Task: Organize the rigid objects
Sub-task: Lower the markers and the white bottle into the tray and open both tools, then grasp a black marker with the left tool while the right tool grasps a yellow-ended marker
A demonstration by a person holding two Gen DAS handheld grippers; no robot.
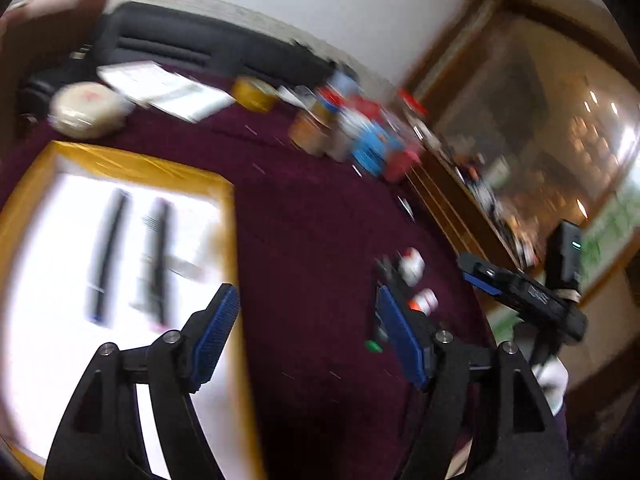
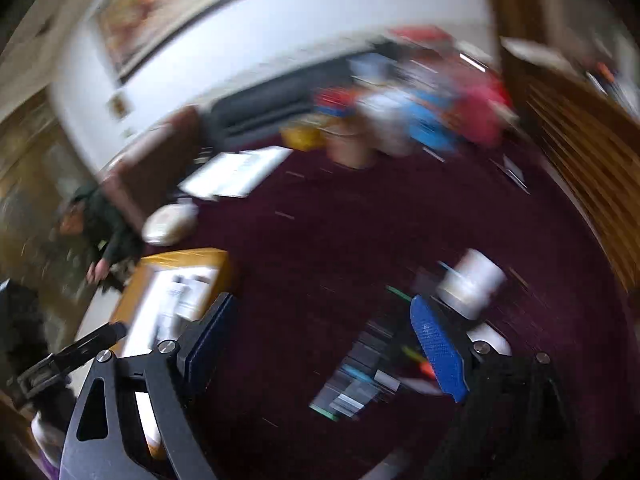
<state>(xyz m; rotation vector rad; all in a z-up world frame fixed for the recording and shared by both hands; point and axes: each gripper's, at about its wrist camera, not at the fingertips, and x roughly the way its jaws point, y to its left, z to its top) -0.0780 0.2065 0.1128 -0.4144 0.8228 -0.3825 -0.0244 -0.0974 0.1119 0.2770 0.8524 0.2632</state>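
Left wrist view: a yellow-rimmed tray (image 1: 132, 164) holds two dark pens (image 1: 106, 256). Both grippers, left (image 1: 308, 336) and right (image 2: 324, 356), have fingers apart, empty, over the maroon tabletop (image 1: 312, 216).

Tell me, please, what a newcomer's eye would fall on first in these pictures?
Probably the yellow-rimmed white tray at the left of the dark red tablecloth, with two dark pens lying side by side in it. Next, the blurred colourful containers crowded at the table's far edge. Both tongs, left and right, are open and empty.
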